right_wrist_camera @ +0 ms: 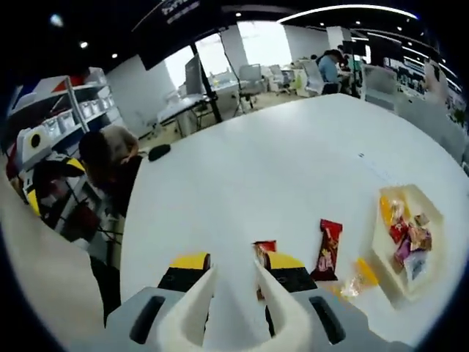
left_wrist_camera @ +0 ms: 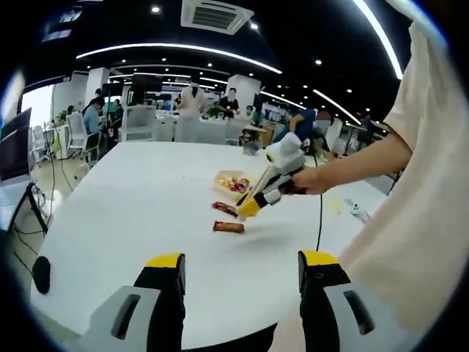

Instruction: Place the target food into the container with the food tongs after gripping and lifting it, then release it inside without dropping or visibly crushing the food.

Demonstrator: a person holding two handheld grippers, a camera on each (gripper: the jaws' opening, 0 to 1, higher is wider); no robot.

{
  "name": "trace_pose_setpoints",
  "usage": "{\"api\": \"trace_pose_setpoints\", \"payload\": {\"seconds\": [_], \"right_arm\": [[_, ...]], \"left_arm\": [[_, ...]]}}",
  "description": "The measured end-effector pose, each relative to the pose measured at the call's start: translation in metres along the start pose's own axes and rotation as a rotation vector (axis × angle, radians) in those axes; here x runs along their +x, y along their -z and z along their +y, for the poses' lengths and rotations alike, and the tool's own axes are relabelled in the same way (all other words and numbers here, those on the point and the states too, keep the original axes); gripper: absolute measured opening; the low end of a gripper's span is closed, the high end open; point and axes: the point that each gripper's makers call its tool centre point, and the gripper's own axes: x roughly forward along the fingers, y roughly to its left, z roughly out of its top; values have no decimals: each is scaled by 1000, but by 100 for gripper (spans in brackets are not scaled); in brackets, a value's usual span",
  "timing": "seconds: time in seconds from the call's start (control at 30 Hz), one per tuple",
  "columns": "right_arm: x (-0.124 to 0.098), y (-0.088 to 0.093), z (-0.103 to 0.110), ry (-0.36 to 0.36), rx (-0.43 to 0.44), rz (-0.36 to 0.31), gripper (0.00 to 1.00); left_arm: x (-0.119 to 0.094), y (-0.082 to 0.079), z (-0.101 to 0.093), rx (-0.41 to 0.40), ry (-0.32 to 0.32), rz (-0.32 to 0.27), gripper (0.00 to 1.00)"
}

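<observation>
Snack bar (left_wrist_camera: 229, 227) in brown/orange wrapper lies flat on white table (left_wrist_camera: 146, 205), just in front of right gripper (left_wrist_camera: 248, 208), not held. Same bar shows in right gripper view (right_wrist_camera: 264, 251) between the white tong arms (right_wrist_camera: 192, 301), partly hidden by them. Tongs ride in right gripper's yellow-tipped jaws, arms spread w/ a gap between the tips, nothing clamped; can't tell if tips touch the bar. Red-wrapped snack (right_wrist_camera: 329, 249) lies on table near the bar, apart from it. Small clear/yellow wrapped candy (right_wrist_camera: 356, 280) beside it. Container (right_wrist_camera: 434, 220), a pale angular tray w/ mixed wrapped snacks inside, sits just beyond, on the same table. Left gripper (left_wrist_camera: 242, 273) hovers low over near table edge, jaws wide apart, empty. Person's hand (left_wrist_camera: 311, 180) grips right gripper's handle.
</observation>
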Motion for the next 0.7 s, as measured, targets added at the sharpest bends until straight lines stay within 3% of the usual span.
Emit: {"api": "trace_pose_setpoints", "payload": {"seconds": [0.7], "right_arm": [[19,13,-22,75,-85,81,29]], "left_arm": [[8,0,1,-22,-5,12,62]]}}
